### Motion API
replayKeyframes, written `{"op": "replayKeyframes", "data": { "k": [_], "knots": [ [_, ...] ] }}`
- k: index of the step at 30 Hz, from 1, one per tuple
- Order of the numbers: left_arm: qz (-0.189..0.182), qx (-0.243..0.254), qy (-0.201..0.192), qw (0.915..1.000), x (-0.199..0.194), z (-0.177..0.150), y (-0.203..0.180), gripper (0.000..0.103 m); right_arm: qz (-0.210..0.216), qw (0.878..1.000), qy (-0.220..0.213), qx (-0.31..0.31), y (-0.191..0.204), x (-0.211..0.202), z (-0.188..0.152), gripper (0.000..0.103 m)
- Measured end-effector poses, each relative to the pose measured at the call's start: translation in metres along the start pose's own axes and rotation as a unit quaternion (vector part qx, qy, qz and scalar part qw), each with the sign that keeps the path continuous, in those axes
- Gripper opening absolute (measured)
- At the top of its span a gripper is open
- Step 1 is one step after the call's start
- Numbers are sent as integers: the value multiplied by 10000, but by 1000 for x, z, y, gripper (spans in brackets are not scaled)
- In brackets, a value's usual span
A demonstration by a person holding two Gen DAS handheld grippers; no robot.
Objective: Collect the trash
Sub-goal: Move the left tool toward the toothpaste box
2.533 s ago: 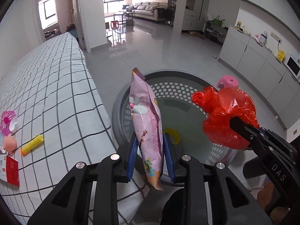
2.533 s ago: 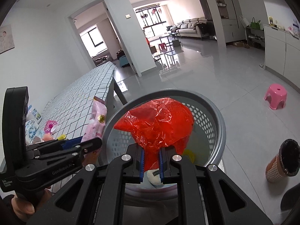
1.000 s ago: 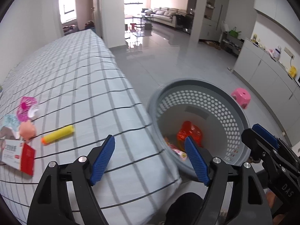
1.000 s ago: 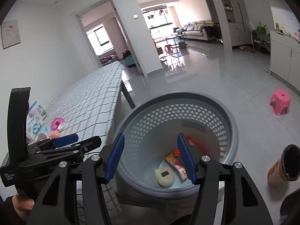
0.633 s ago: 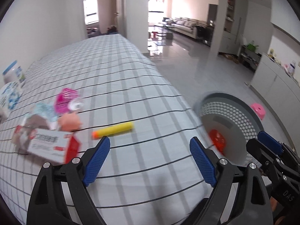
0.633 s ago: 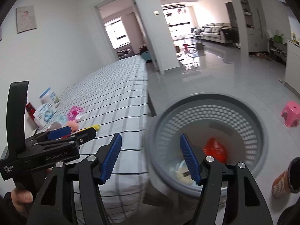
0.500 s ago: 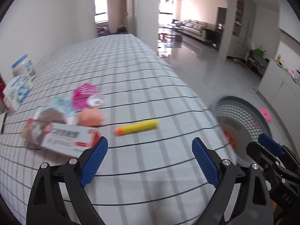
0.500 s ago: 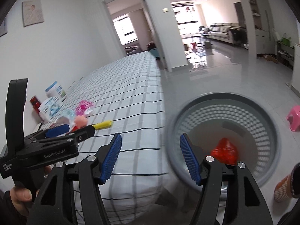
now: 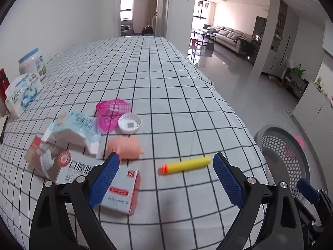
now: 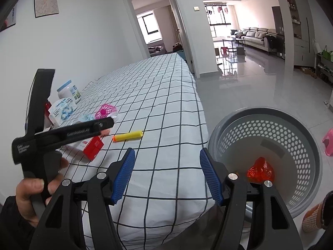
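Observation:
My left gripper (image 9: 165,180) is open and empty above the checked table (image 9: 145,79). A yellow foam dart (image 9: 185,164) lies just ahead between its fingers. A red and white box (image 9: 116,185), a pink toy pig (image 9: 124,146), a white lid (image 9: 129,123), pink netting (image 9: 112,111) and a blue wrapper (image 9: 77,125) lie to the left. My right gripper (image 10: 167,177) is open and empty over the table's near corner. The grey basket (image 10: 270,154) on the floor to its right holds a red bag (image 10: 260,171).
A white jar (image 9: 32,63) and a tissue pack (image 9: 21,93) stand at the table's left edge by the wall. A pink stool (image 10: 328,140) and a brown cup (image 10: 318,214) are on the floor near the basket. Open tiled floor stretches beyond.
Both grippers let go of the snack bag and red bag into the basket, opened, and swung left toward the table. The left gripper has come closer to the yellow dart.

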State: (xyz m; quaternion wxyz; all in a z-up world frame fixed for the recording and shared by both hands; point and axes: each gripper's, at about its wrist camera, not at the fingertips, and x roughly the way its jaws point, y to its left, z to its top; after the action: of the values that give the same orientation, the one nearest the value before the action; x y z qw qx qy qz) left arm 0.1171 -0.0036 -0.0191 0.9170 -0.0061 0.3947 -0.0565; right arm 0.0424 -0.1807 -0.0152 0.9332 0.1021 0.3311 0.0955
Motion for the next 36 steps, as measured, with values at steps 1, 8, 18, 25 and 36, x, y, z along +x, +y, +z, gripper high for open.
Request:
{"op": "replayKeyframes", "data": {
  "k": [1, 8, 18, 25, 36],
  "knots": [
    [70, 23, 35, 10000, 4, 3, -4, 90, -31, 10000, -5, 1, 0, -1, 0, 63],
    [617, 183, 381, 9972, 34, 2, -9, 90, -135, 9999, 10, 24, -2, -5, -1, 63],
    [863, 185, 447, 9951, 21, -19, 13, 90, 0, 10000, 5, -57, 8, -4, 3, 63],
    [1062, 225, 315, 9936, -11, -50, 37, 90, 209, 9996, 80, -154, 24, 8, 2, 63],
    [1392, -180, 295, 9897, -49, -87, 98, 90, 591, 9960, 389, -547, 67, 51, 4, 63]
  ]
}}
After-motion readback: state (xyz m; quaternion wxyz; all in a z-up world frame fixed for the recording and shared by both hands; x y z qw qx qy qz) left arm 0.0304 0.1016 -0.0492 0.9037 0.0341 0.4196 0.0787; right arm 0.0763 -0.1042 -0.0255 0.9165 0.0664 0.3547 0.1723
